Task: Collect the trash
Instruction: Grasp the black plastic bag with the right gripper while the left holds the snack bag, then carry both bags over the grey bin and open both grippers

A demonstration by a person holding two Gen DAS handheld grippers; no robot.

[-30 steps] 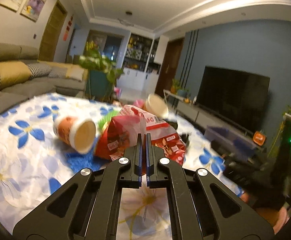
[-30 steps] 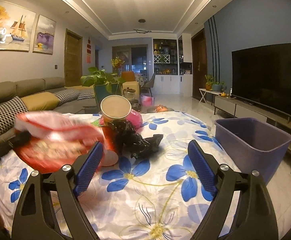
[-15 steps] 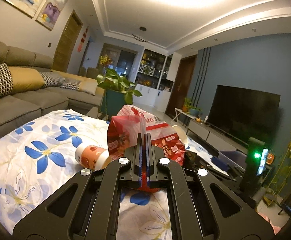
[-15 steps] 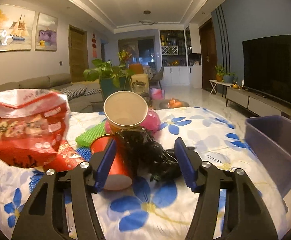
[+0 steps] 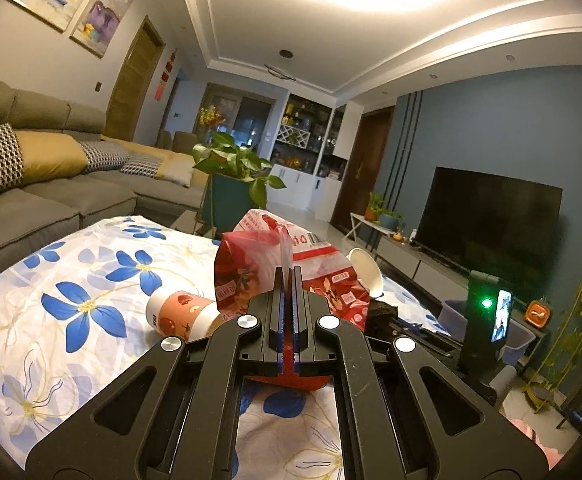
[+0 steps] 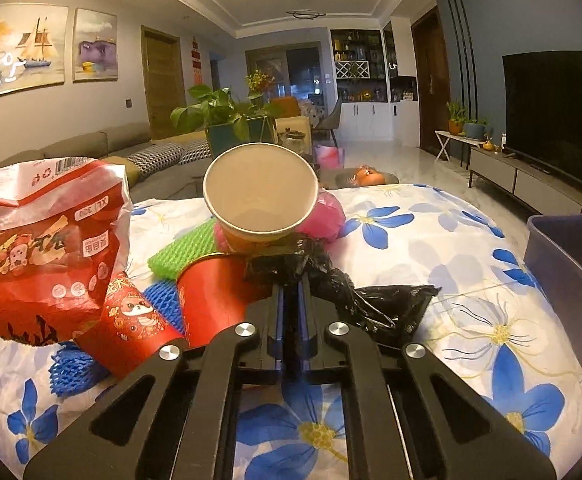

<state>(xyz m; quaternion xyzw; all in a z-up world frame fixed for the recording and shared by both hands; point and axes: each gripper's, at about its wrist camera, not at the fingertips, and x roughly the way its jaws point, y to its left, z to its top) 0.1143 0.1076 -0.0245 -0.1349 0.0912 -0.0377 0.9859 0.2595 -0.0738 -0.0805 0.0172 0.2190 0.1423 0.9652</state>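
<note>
A red and white snack bag [image 5: 251, 276] hung clear of the table, pinched along its clear top seam between the closed jaws of the left gripper [image 5: 287, 280]. From the right wrist view, the same bag [image 6: 39, 248] floated at the left edge of the trash pile. The right gripper [image 6: 291, 292] had just been closing and now had its jaws drawn together on a crumpled black plastic bag [image 6: 343, 288], whose folds bulged out to the right of the fingers.

Around that bag lay the rest of the litter: a paper cup [image 6: 261, 196] tipped with its open mouth toward the camera, a red cup [image 6: 215, 300] on its side just beside the black bag, a red printed packet [image 6: 131, 320], green foam netting [image 6: 183, 252], blue foam netting [image 6: 71, 368] and a pink ball-like item [image 6: 325, 216] behind the paper cup. A second cup with a red print [image 5: 179, 316] lay on its side near the held snack bag.

All of it sat on a table under a white cloth with blue flowers [image 6: 431, 240]. A purple bin [image 6: 571, 264] stood just off the table's right edge. The cloth to the right of the pile and toward the bin lay bare. Beyond were a grey sofa [image 5: 51, 196], a potted plant [image 6: 219, 112] and a dark television [image 6: 559, 120] on the blue wall.
</note>
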